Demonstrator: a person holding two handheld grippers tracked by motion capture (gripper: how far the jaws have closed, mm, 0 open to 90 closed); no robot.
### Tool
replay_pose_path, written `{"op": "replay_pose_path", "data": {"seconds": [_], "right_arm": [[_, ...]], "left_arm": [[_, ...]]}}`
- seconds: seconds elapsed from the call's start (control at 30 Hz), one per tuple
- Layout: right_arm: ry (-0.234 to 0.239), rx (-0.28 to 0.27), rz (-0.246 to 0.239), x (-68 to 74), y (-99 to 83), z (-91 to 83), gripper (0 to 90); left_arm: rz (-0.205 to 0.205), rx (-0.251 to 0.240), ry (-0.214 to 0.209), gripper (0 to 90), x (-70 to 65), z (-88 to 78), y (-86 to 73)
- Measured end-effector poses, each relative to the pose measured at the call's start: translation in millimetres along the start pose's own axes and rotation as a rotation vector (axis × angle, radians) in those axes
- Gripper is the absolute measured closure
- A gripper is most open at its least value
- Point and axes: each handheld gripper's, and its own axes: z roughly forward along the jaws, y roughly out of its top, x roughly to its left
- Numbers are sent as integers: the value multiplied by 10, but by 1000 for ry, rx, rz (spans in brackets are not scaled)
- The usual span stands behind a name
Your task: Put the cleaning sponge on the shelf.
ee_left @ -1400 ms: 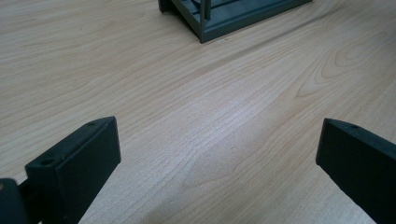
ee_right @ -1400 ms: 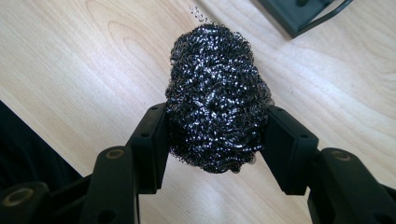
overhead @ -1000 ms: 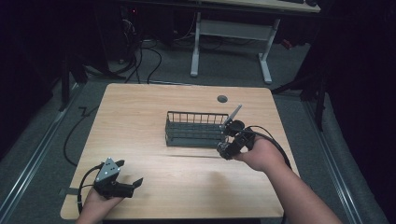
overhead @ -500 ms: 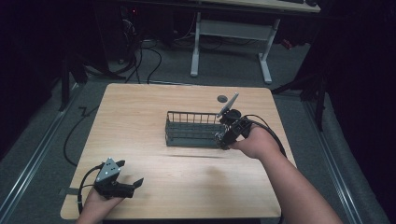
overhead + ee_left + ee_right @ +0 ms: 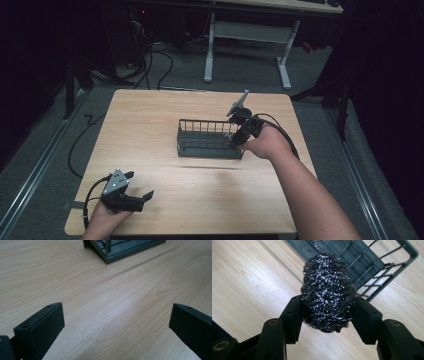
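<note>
Scourer (image 5: 328,293) clamped in right gripper (image 5: 327,312), held at rack's (image 5: 210,147) right end, above table (image 5: 150,125); likely going in, not yet dropped. Left gripper (image 5: 134,196) idle near front edge, jaws wide, w/ nothing between

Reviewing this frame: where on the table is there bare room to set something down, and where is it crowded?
The table is bare left of the wire basket, behind it to the far edge, and in front, between the basket and the open left tool. The right tool, shut on a steel wool ball, crowds the basket's right end.
</note>
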Motion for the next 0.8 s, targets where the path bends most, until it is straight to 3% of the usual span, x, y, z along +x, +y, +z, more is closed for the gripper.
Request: {"op": "replay_pose_path", "data": {"seconds": [0.17,0.3,0.33,0.4,0.6,0.67,0.7,0.8], "right_arm": [[-1,-4,-6,-32,97,27,456],[-4,-3,36,-73,156,33,456],[-5,-8,19,-109,167,43,456],[-13,1,52,-116,194,50,456],[-18,-4,31,-161,291,84,455],[-21,4,47,-154,327,113,455],[-24,0,27,-168,347,130,455],[-19,6,40,-167,398,169,455]], "left_arm": [[-3,-3,4,6,9,0,-4],[-5,-6,5,5,11,-5,-6],[-4,-5,4,6,12,-8,-6],[-6,-5,4,5,12,-9,-6],[-2,-2,2,5,14,-2,-4],[-3,-5,4,6,16,0,-5],[-4,-6,4,6,17,-2,-6],[-4,-6,4,5,26,-18,-10]]}}
